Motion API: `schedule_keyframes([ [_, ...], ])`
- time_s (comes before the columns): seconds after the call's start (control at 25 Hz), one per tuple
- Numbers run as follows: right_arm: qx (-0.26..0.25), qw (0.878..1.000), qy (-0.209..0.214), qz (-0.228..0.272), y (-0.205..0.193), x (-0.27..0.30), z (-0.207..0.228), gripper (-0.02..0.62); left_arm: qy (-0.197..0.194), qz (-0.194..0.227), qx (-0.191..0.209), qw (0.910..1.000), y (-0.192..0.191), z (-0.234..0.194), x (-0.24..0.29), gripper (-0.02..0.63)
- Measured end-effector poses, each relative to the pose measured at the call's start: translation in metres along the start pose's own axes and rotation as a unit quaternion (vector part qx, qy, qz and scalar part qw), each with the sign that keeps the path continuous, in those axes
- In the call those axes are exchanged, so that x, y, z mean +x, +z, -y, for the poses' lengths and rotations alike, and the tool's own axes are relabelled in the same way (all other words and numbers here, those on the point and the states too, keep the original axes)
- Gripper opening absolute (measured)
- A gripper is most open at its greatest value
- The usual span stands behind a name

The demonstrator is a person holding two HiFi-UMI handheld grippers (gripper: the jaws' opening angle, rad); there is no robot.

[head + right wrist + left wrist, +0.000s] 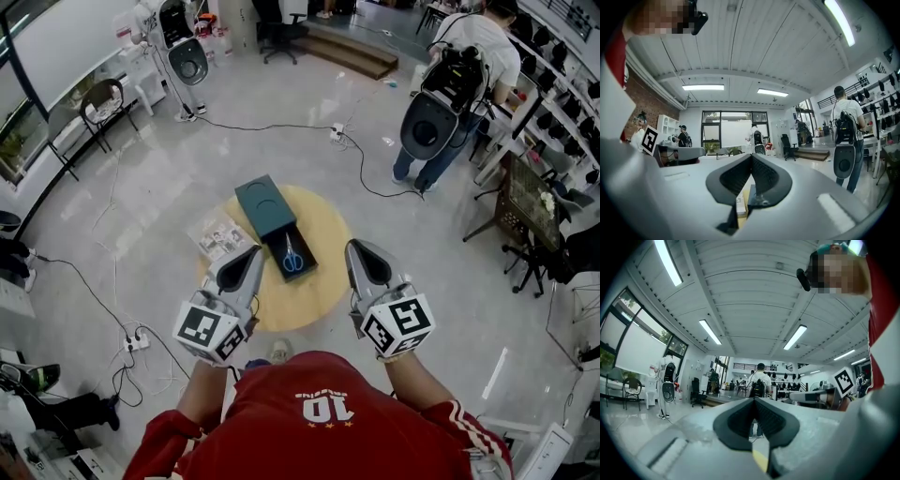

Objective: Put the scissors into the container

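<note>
I logged scissors (293, 254) inside container (308, 269) on table (323, 286) | left gripper (248, 255), right gripper (359, 251) clenched empty, flanking container over table's rim

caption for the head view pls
Scissors lie in the dark container on the round table; left gripper and right gripper hover shut.

"10" on the red shirt (319, 436)

Scissors (293, 255) inside container (280, 237) on round table (326, 281)
</note>
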State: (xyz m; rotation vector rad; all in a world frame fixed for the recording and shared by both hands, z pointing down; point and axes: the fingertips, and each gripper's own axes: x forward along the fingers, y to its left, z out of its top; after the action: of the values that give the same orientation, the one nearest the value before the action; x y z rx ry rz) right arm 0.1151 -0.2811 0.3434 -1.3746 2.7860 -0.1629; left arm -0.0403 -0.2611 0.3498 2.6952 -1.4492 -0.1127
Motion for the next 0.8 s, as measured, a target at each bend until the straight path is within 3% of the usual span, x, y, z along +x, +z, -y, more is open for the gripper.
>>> schedule_keyframes([
  [0.8, -0.012, 1.0, -0.005, -0.002, 0.005, -0.013, -0.008, -0.008, -0.011, 0.004, 0.007, 0.9999, 0.008, 0.01, 0.0, 0.002],
])
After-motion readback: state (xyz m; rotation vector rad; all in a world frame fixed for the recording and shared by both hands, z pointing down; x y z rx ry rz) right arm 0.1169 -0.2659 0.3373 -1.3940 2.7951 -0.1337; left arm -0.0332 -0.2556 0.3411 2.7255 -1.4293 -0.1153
